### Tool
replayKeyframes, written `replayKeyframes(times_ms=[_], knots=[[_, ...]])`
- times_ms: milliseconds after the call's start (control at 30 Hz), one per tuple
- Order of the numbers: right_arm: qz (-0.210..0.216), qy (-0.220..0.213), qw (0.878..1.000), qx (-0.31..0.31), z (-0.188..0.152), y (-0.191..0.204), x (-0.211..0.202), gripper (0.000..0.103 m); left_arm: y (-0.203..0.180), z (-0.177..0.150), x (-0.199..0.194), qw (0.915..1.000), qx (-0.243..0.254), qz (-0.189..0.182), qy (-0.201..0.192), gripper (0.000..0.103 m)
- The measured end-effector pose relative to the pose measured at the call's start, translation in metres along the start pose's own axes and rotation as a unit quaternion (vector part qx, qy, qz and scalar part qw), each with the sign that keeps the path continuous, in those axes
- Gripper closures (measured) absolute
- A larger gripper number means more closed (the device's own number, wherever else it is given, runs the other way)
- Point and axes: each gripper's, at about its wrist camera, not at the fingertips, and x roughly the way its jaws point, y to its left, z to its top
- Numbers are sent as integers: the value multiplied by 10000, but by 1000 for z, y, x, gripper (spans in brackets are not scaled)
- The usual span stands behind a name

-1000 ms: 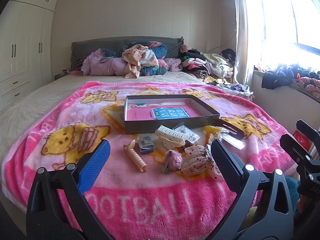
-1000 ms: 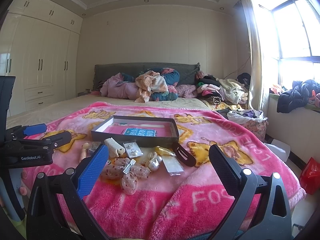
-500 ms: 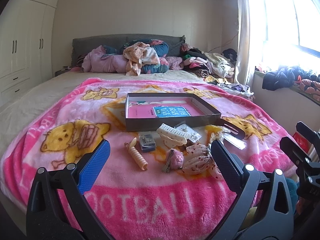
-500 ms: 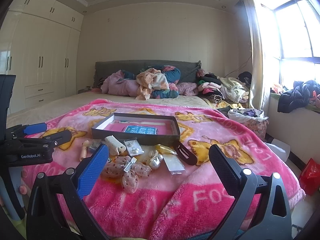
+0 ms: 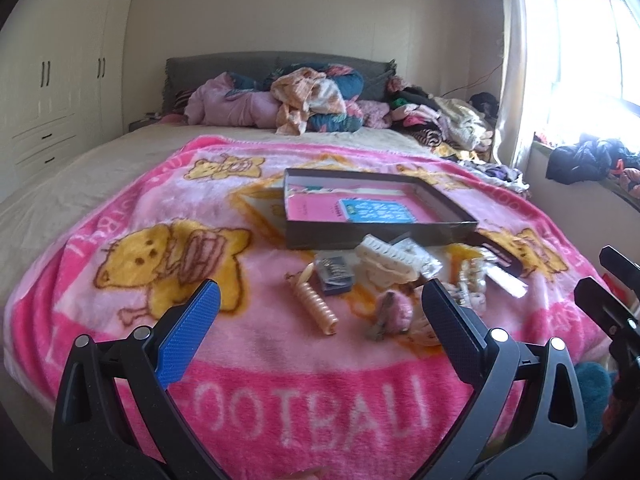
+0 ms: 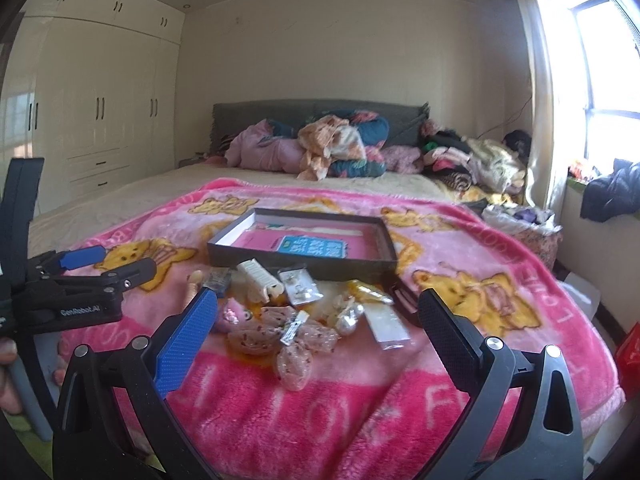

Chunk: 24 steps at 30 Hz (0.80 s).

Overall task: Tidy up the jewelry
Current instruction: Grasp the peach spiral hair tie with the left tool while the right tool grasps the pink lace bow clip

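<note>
A shallow dark box [image 5: 384,236] [image 6: 304,268] with a pink lining lies on the pink blanket. In front of it sits a heap of hair and jewelry pieces: a peach spiral clip [image 5: 316,308], a cream claw clip [image 5: 386,258] [image 6: 260,276], a small dark case [image 5: 335,276], a pink fuzzy tie [image 5: 394,308], spotted scrunchies [image 6: 296,340], clear packets [image 6: 300,286] and a black clip [image 6: 402,296]. My left gripper [image 5: 320,316] is open, held short of the heap, nothing between its fingers. My right gripper [image 6: 318,328] is open too, empty, near the bed's front edge.
The pink cartoon blanket [image 5: 140,248] covers the bed's near half. Piled clothes [image 6: 340,152] fill the headboard end. White wardrobes [image 6: 100,112] line the left wall. A window sill with dark clothing [image 6: 612,188] runs along the right. A basket of laundry [image 6: 524,224] stands beside the bed.
Both grippers have moved closer to the bed and the heap; the box and pieces look larger. Nothing was picked up and both stay open.
</note>
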Motion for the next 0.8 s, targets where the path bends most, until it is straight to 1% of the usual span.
replayKeyframes(times_ms=[133, 333, 433, 500, 567, 600, 667, 733, 767, 800], knots=[[110, 260, 9996, -31, 3, 7, 17, 6, 13, 1, 13, 9998, -62, 96, 187, 11], [236, 825, 9962, -143, -1, 19, 47, 6, 31, 2, 39, 9981, -165, 216, 557, 11], [319, 1046, 9939, -118, -3, 23, 62, 6, 34, 1, 55, 9966, -141, 119, 806, 11], [323, 1186, 9923, -121, -4, 25, 70, 6, 34, 0, 66, 9950, -121, -12, 993, 11], [373, 1302, 9908, -46, -3, 26, 79, 6, 36, 0, 73, 9945, -182, -27, 1032, 11], [358, 1359, 9901, -33, -4, 26, 83, 6, 36, 0, 77, 9943, -182, -107, 1042, 11], [313, 1474, 9886, -24, -6, 27, 92, 6, 35, 0, 86, 9933, -183, -79, 1138, 11], [288, 1577, 9871, 27, -8, 26, 99, 6, 37, 1, 95, 9913, -273, -247, 1263, 11], [284, 1619, 9864, 66, -9, 26, 101, 6, 37, 1, 98, 9912, -279, -265, 1264, 11], [268, 1654, 9858, 90, -10, 24, 103, 6, 37, 1, 100, 9915, -248, -199, 1265, 11]])
